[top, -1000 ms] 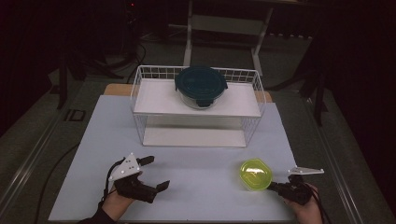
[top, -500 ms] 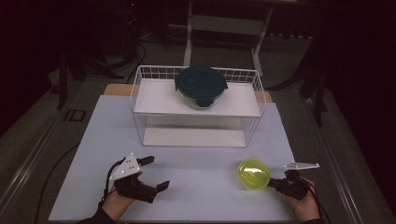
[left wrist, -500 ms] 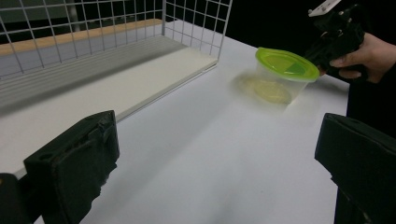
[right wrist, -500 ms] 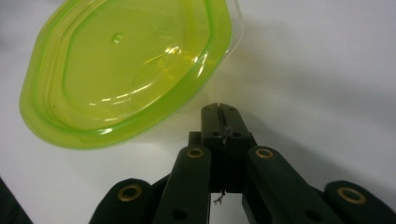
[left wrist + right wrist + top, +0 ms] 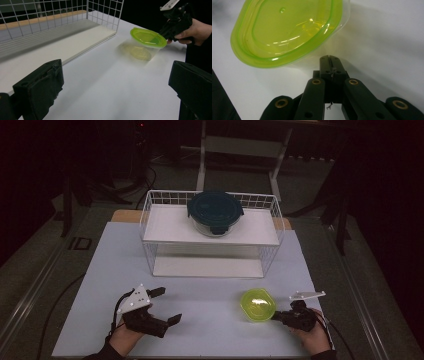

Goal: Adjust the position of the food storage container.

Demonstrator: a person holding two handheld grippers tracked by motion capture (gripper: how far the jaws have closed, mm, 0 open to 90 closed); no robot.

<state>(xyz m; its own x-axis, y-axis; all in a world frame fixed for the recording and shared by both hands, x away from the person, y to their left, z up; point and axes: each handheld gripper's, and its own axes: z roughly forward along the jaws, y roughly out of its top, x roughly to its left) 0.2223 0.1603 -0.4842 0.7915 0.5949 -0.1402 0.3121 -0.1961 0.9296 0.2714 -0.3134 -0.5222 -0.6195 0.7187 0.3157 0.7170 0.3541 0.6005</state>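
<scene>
A clear container with a lime-green lid (image 5: 257,305) (image 5: 147,37) (image 5: 287,32) sits on the white table at the front right. My right gripper (image 5: 276,316) (image 5: 329,58) is shut, its joined tips against the container's clear wall just under the lid's rim; I cannot tell whether they pinch anything. In the left gripper view the right gripper (image 5: 163,32), in a hand, meets the container's far edge. My left gripper (image 5: 167,306) (image 5: 115,85) rests at the front left, open, with nothing between its jaws, pointing toward the container.
A white wire basket rack (image 5: 210,245) (image 5: 50,15) stands at the back middle of the table. A round glass container with a dark teal lid (image 5: 215,212) sits on its upper shelf. Bare white table (image 5: 210,295) lies between the grippers.
My right gripper has slid left, and the green-lidded container has moved left with it. The left gripper has stayed where it was.
</scene>
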